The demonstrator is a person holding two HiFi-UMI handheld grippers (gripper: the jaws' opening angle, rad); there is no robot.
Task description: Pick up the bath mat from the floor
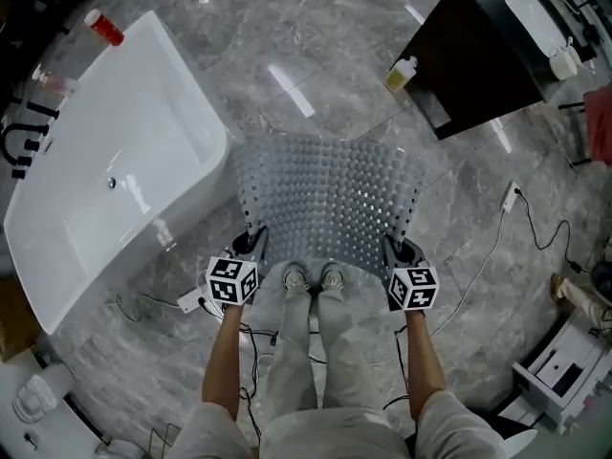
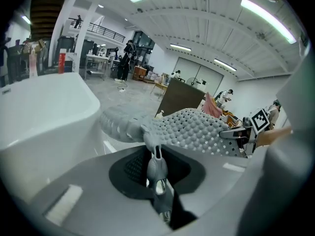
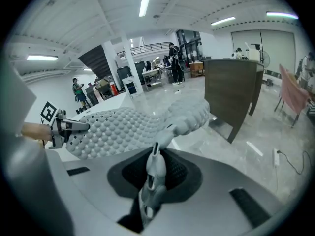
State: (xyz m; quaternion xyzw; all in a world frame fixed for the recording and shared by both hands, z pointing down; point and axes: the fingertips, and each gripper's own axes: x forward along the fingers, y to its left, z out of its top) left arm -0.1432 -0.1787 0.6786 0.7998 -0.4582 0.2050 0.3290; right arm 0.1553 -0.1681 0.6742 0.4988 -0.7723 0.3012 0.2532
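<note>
Left gripper (image 1: 256, 237) and right gripper (image 1: 392, 247) each clamp a near corner of the bath mat (image 1: 330, 194) — I hold that edge raised.

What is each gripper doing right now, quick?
Left gripper: closed on a near corner of the grey nubbed rubber bath mat.
Right gripper: closed on the mat's other near corner.

One bath mat (image 1: 330, 194) is showing. Two sets of tongs are showing: the left tongs (image 1: 256, 235) and the right tongs (image 1: 394, 244). One white bathtub (image 1: 191, 94) and one dark cabinet (image 1: 478, 55) are standing. Two bottles are standing: one red-capped bottle (image 1: 103, 27) and one yellow bottle (image 1: 402, 73). Two shoes (image 1: 295, 277) are showing.
</note>
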